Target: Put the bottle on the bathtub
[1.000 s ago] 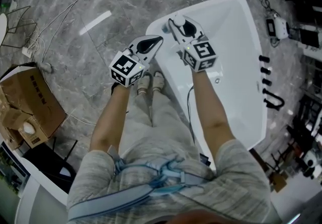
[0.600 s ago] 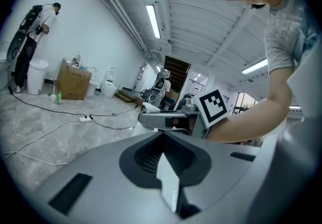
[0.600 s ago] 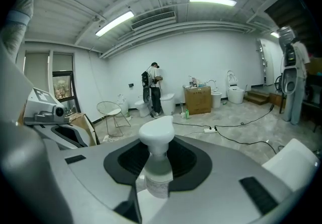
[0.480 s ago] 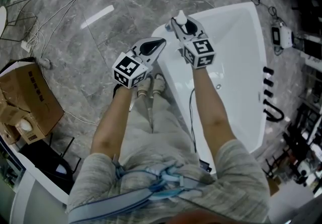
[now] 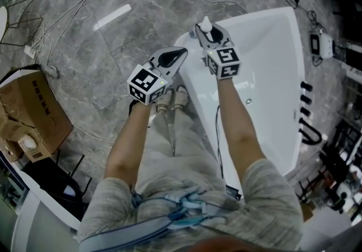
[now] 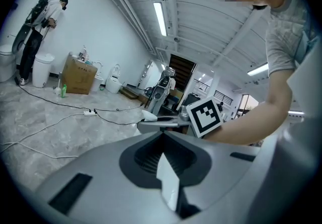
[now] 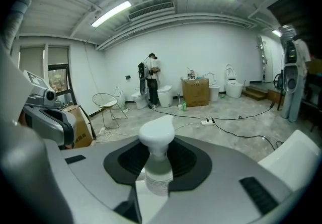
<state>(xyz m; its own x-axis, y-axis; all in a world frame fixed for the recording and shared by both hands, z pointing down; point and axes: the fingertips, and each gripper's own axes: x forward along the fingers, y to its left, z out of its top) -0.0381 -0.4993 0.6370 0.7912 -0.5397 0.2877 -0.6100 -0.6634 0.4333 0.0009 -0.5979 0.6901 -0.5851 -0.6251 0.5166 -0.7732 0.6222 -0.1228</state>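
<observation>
A small clear bottle with a white cap point(image 5: 205, 22) is held upright in my right gripper point(image 5: 208, 31), above the near-left corner of the white bathtub point(image 5: 271, 75). In the right gripper view the bottle point(image 7: 158, 165) stands between the shut jaws, with a piece of the tub's rim point(image 7: 297, 155) at lower right. My left gripper point(image 5: 171, 57) hovers beside the tub's outer left wall over the grey floor, jaws together and holding nothing. The left gripper view shows the right gripper's marker cube point(image 6: 205, 116) and the bottle cap point(image 6: 149, 116) just ahead.
A cardboard box point(image 5: 31, 112) lies on the floor at the left, and cables point(image 5: 85, 1) run across the marble floor. Black fittings point(image 5: 305, 115) sit along the tub's right side. My shoes point(image 5: 172, 98) stand against the tub. A wire chair point(image 7: 108, 104) and a person point(image 7: 150, 84) stand far off.
The right gripper has carried the bottle a little farther out over the tub's corner. The left gripper has drifted slightly right, still shut.
</observation>
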